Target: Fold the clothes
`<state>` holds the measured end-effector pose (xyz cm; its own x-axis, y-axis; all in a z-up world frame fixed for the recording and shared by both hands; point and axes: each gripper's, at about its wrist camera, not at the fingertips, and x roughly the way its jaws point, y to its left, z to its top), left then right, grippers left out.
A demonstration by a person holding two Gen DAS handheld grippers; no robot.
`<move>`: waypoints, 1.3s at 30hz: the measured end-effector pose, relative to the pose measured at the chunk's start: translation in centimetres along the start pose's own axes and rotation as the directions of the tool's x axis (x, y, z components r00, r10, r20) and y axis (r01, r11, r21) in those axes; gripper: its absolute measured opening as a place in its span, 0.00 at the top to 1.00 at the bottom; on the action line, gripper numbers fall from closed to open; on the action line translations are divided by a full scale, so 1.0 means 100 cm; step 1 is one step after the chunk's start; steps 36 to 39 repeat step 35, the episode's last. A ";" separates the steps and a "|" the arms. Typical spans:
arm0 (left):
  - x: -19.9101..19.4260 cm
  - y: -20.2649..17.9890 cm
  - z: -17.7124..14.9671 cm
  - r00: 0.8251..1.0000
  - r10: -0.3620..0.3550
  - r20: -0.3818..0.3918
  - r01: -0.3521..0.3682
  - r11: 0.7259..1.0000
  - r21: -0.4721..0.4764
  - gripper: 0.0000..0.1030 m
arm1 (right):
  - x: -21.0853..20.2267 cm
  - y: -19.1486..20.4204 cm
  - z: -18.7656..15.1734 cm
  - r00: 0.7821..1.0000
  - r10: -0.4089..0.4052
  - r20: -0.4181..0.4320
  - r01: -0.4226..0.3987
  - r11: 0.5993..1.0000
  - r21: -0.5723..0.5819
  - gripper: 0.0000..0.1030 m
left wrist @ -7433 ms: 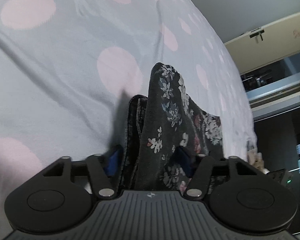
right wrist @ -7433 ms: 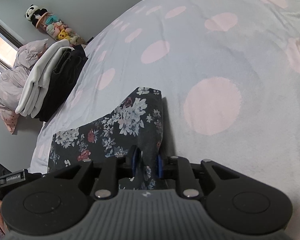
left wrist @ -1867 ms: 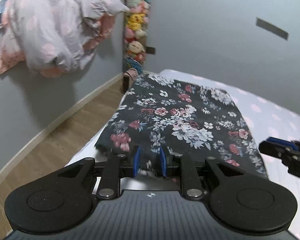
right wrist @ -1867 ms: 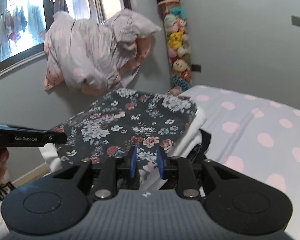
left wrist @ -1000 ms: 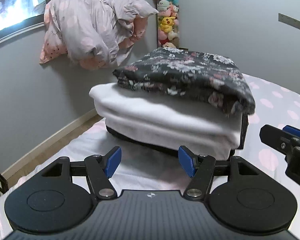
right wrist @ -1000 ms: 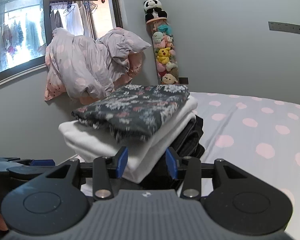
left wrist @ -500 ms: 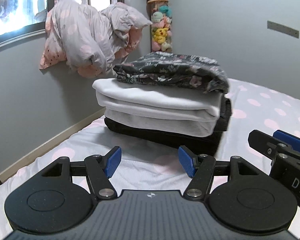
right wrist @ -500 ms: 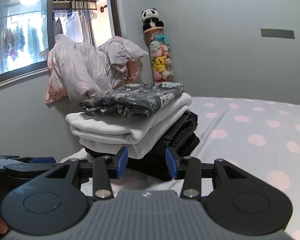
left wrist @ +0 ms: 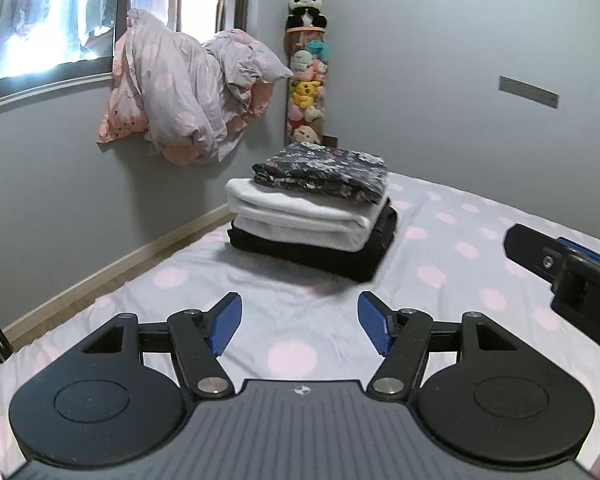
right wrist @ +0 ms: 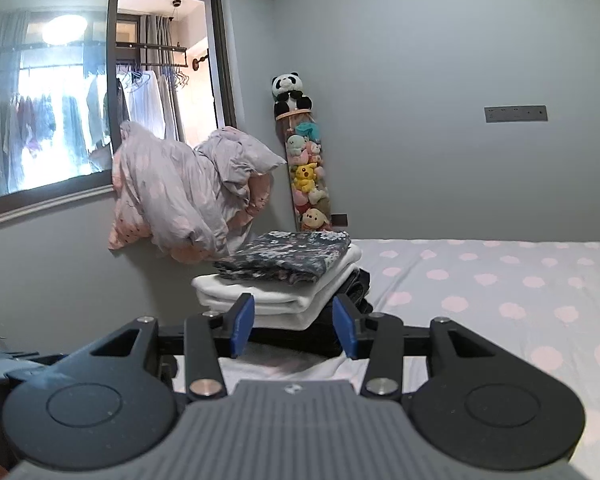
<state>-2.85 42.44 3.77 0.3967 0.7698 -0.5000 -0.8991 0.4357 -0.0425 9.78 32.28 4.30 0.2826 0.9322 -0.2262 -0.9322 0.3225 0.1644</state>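
The left gripper (left wrist: 300,322) has its blue-padded fingers (left wrist: 223,323) spread wide apart with nothing between them, only the bed sheet (left wrist: 292,356) beneath. The right gripper (right wrist: 294,328) likewise stands with its fingers (right wrist: 242,326) parted and empty; from its own camera the gap frames the lower edge of the clothes pile, but it touches none of it. In the left view the right gripper's tip (left wrist: 560,260) juts in from the right edge, apart from the left one.

Ahead of both grippers sits the stack, near the far left corner of the bed. The floral garment (left wrist: 320,174) lies folded on top, over a folded white garment (left wrist: 296,216), which rests on a folded black garment (left wrist: 312,250). The floral piece is smaller than the white one beneath and sits toward the stack's far side.

Between the grippers and the stack the pale sheet with pink dots lies bare, and it stretches open and wide to the right. To the left the bed edge drops close to the grey wall (left wrist: 60,184) and its skirting. A crumpled duvet (right wrist: 180,196) hangs over the window sill just behind the stack. A tall tube of plush toys (right wrist: 306,176), topped by a panda (right wrist: 288,94), stands in the corner beyond the pile.
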 end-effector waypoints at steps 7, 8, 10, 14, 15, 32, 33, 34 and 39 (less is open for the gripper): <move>-0.064 0.008 -0.035 0.999 -0.033 -0.014 0.034 0.999 0.026 0.27 | -0.079 0.020 -0.026 0.999 -0.041 -0.010 0.041 0.999 -0.001 0.54; -0.070 0.008 -0.040 0.999 -0.040 -0.018 0.041 0.999 0.026 0.27 | -0.090 0.023 -0.030 0.999 -0.047 -0.011 0.047 0.999 -0.002 0.54; -0.080 0.008 -0.049 0.998 -0.056 -0.024 0.057 0.998 0.024 0.27 | -0.108 0.025 -0.037 0.998 -0.059 -0.020 0.059 0.998 -0.002 0.54; -0.097 0.005 -0.066 0.996 -0.087 -0.036 0.088 0.996 0.034 0.27 | -0.137 0.030 -0.048 0.997 -0.069 -0.030 0.069 0.998 -0.005 0.54; -0.101 0.004 -0.069 0.995 -0.093 -0.038 0.095 0.995 0.033 0.27 | -0.144 0.031 -0.050 0.997 -0.071 -0.031 0.070 0.997 -0.007 0.54; -0.120 0.005 -0.087 0.994 -0.101 -0.042 0.103 0.994 0.037 0.27 | -0.183 0.038 -0.066 0.995 -0.092 -0.042 0.091 0.996 -0.022 0.54; -0.120 0.006 -0.087 0.994 -0.100 -0.039 0.101 0.994 0.035 0.27 | -0.183 0.038 -0.066 0.995 -0.092 -0.042 0.091 0.996 -0.021 0.54; -0.120 0.006 -0.088 0.995 -0.099 -0.034 0.100 0.994 0.034 0.27 | -0.183 0.038 -0.066 0.995 -0.092 -0.042 0.091 0.996 -0.019 0.54; -0.120 0.006 -0.088 0.995 -0.098 -0.028 0.098 0.995 0.033 0.27 | -0.182 0.038 -0.066 0.995 -0.093 -0.039 0.092 0.996 -0.019 0.54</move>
